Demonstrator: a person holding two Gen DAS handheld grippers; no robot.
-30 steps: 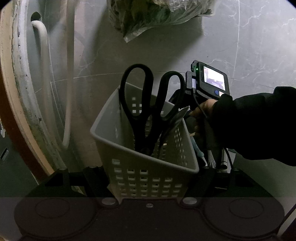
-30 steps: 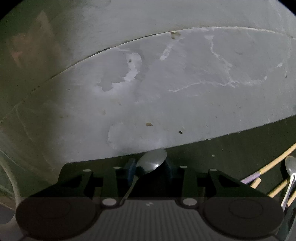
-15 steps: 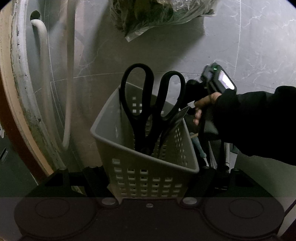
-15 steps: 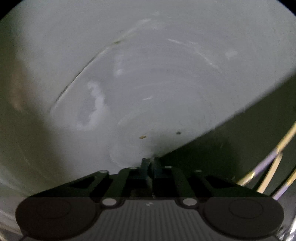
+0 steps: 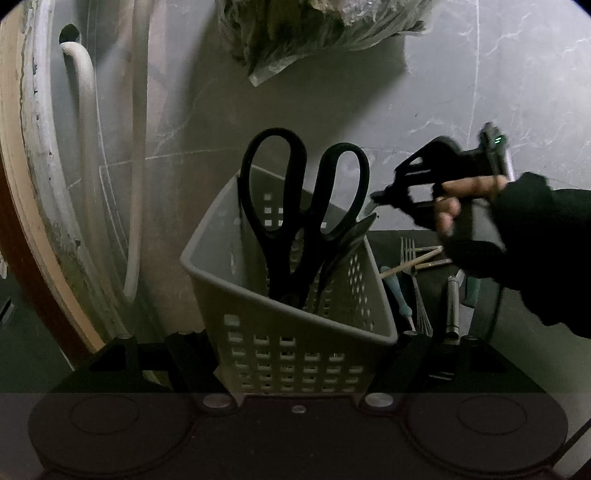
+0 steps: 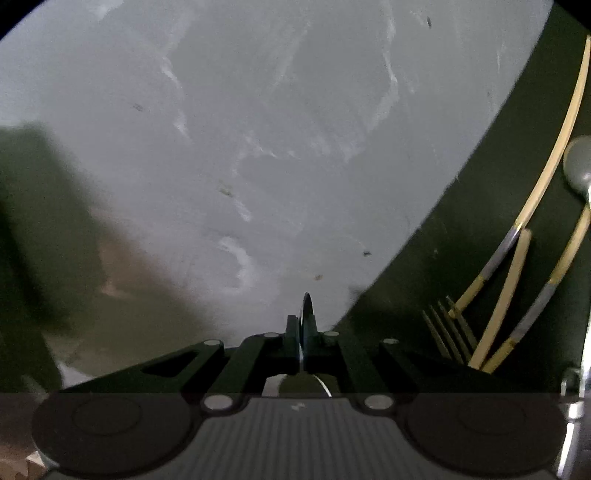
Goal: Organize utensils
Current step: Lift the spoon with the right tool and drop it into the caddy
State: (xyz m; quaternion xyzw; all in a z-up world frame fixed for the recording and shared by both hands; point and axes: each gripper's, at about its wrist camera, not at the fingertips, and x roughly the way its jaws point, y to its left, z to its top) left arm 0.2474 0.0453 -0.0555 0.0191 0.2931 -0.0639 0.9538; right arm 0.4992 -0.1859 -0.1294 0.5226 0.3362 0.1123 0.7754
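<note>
My left gripper [image 5: 295,354] is shut on a grey perforated basket [image 5: 280,343], which it grips by both sides. Black scissors [image 5: 306,206] stand in the basket with their handles up, and dark utensils lean beside them. A person's hand in a dark sleeve holds my right gripper [image 5: 378,197], whose tips hover just right of the basket's upper rim. That right gripper [image 6: 303,332] is shut on a metal spoon [image 6: 307,306], seen edge-on between the pads, with its handle running back under the camera.
On the dark mat to the right lie chopsticks [image 6: 546,177], a gold fork [image 6: 447,328], another spoon [image 6: 578,162], a silver fork [image 5: 410,266] and a steel handle [image 5: 452,306]. A bag of greens [image 5: 314,29] rests on the grey marble. White pipes [image 5: 85,147] run along the left.
The right gripper closed on the spoon and rolled, turning the spoon from flat to edge-on. In the left wrist view it swung up beside the basket's rim. The basket stayed still.
</note>
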